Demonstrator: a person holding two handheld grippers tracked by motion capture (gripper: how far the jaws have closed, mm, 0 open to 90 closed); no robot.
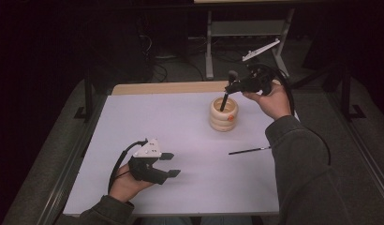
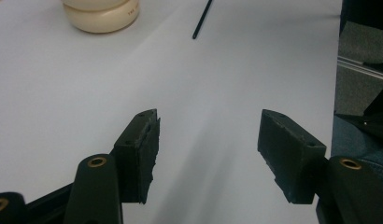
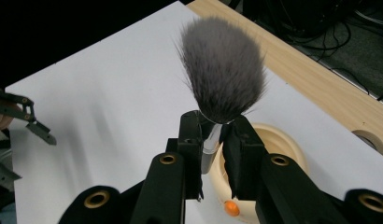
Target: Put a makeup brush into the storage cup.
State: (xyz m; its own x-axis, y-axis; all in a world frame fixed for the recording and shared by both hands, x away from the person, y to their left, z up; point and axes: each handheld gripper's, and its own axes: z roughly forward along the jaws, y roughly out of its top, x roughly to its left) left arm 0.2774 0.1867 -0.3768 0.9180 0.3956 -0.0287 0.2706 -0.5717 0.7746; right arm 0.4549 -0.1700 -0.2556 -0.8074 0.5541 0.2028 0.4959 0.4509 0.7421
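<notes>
Nearest us, our left gripper (image 1: 171,164) rests low over the white table (image 1: 134,126), its jaws standing apart with nothing between them. Farther off lies a thin black brush (image 1: 248,150) on the table. Beyond it, our right gripper (image 3: 216,135) clamps the makeup brush (image 3: 224,84), whose handle dips into the cream ringed holder (image 1: 223,115).

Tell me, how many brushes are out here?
2: a fluffy brush gripped by the right tool over the cream holder, and a thin brush lying on the table.
</notes>
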